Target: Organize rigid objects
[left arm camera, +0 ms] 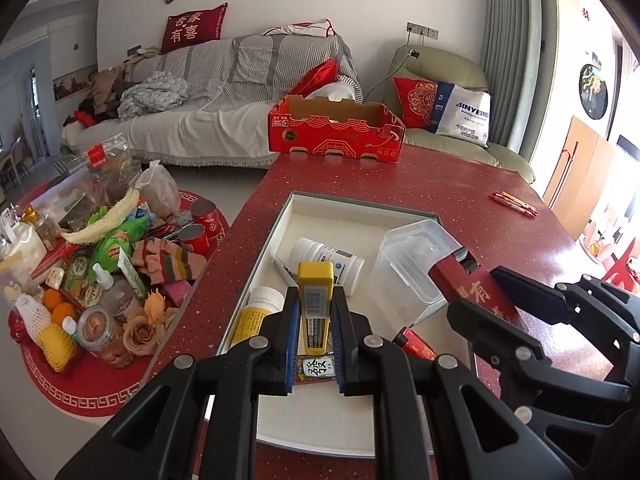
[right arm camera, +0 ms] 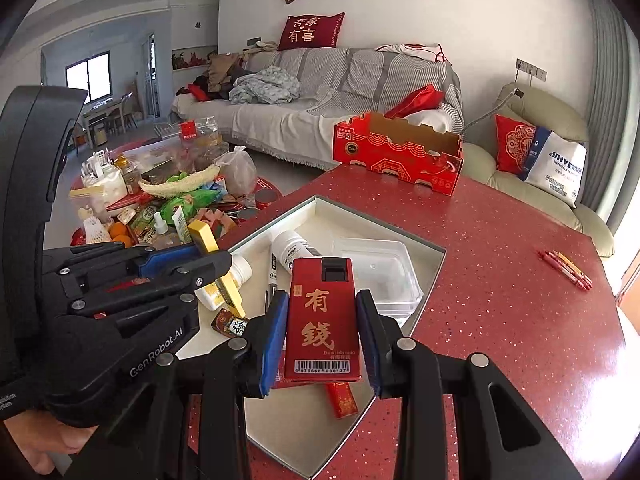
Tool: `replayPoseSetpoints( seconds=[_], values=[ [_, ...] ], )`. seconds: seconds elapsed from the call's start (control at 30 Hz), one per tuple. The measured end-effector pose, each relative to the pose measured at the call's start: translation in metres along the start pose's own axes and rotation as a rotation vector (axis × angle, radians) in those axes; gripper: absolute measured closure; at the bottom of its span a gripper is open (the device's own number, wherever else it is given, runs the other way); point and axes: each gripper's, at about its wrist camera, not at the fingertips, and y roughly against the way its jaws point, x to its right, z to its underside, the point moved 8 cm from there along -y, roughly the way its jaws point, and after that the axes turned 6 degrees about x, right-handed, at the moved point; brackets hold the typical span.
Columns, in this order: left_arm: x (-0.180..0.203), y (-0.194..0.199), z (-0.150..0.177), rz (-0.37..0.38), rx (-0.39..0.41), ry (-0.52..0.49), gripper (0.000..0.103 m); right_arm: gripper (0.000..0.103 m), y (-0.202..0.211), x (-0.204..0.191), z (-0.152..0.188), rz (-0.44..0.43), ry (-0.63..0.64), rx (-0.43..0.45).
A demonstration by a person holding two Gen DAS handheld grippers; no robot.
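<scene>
The shallow white tray [left arm camera: 280, 216] is lying on the red speckled table [left arm camera: 460, 184], filling the lower middle of both views, and several rigid things are sitting in it: a white bottle [left arm camera: 328, 260] on its side, a yellow-labelled bottle [left arm camera: 256, 312] at the tray's left edge, a marker [left arm camera: 282, 270] between them, a clear plastic container [left arm camera: 416, 264] toward the right, a small tile with a green character [left arm camera: 316, 368] and a red lighter [left arm camera: 416, 344]. The left gripper [left arm camera: 316, 344] is clenching a slim yellow box [left arm camera: 316, 296], its blue pads pressing on both sides, and is holding it over the near part of the tray. The right gripper [right arm camera: 322, 340] is grasping a red box with gold characters [right arm camera: 324, 316] in the same way, above the tray's near right side; in the left wrist view that box is showing at the right edge. A red carton [left arm camera: 336, 132], open at the top, is standing at the table's far edge in the upper middle. Red pens [left arm camera: 514, 202] are lying well apart on the table at the right. A heap of mixed goods [left arm camera: 100, 252] is sitting at the left on a low round surface.
</scene>
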Motion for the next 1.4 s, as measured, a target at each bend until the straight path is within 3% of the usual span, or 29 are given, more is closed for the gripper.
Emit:
replayPoseSetpoints(
  seconds=[0.43,0.47,0.6,0.77,0.9,1.2,1.4],
  values=[
    [0.0,-0.015,-0.002,-0.001,-0.035,0.006,0.086,0.067,0.006,0.008,-0.019,0.013,0.001,0.042],
    [0.001,-0.015,-0.002,0.004,-0.037,0.004,0.079,0.067,0.007,0.009,-0.019,0.013,-0.004,0.043],
    [0.004,-0.012,-0.006,-0.009,-0.021,-0.013,0.029,0.067,0.009,0.019,-0.016,0.024,-0.026,0.04],
    [0.009,-0.01,-0.01,0.009,-0.032,-0.014,0.015,0.067,0.01,0.032,-0.013,0.028,-0.069,0.028],
    [0.01,-0.01,-0.011,-0.057,-0.03,-0.054,0.0,0.067,0.013,0.04,-0.013,0.035,-0.082,0.031],
    [0.023,-0.004,-0.008,0.035,-0.047,-0.076,0.0,0.067,0.023,0.054,-0.014,0.043,-0.111,0.042],
    [0.031,0.003,-0.008,0.004,-0.034,-0.137,0.0,0.067,0.025,0.053,-0.015,0.007,-0.102,0.019]
  ],
)
